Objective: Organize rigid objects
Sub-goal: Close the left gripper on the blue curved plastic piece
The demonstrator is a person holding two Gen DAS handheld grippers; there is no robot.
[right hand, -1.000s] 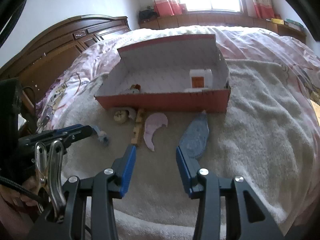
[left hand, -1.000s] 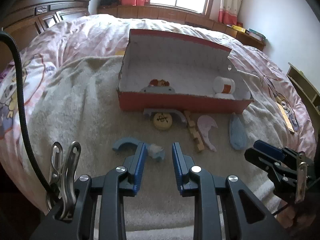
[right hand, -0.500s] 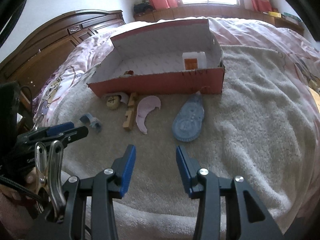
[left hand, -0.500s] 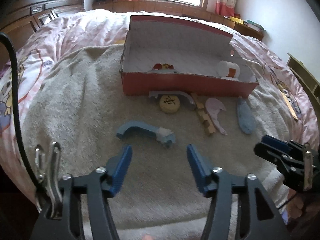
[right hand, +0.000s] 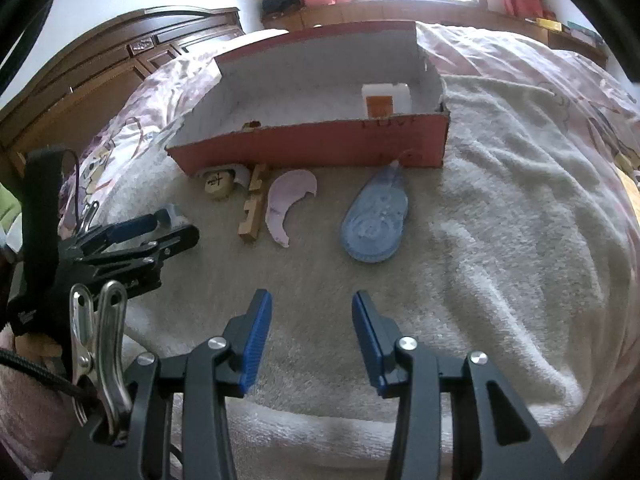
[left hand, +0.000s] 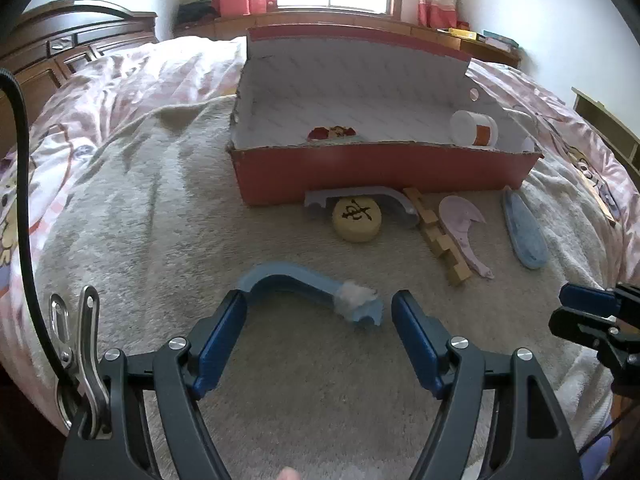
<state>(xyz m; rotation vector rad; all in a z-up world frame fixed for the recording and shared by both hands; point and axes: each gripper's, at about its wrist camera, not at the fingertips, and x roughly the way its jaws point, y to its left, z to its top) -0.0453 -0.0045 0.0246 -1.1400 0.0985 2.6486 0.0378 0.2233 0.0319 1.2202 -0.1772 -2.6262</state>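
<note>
A curved blue plastic piece (left hand: 304, 286) lies on the beige towel just beyond my left gripper (left hand: 318, 312), whose jaws are opening and wide apart, with the piece's near end between the tips and untouched. Farther back sits a red cardboard box (left hand: 380, 176) holding a white bottle (left hand: 474, 128). In front of the box lie a round game piece (left hand: 356, 218), a wooden block strip (left hand: 438, 236), a pale purple curved piece (left hand: 462, 228) and a blue oval tape dispenser (right hand: 376, 224). My right gripper (right hand: 312, 320) hovers open over bare towel, nothing between its fingers.
The towel (right hand: 500, 220) covers a bed with a pink quilt (left hand: 132, 76). A dark wooden headboard (right hand: 132, 60) stands at the left and a window ledge (left hand: 340, 26) at the back. A grey arch piece (left hand: 360, 196) leans against the box front.
My left gripper's jaws have spread from nearly shut to wide apart, and it has sunk toward the curved blue piece. The right gripper has pulled back slightly from the blue tape dispenser.
</note>
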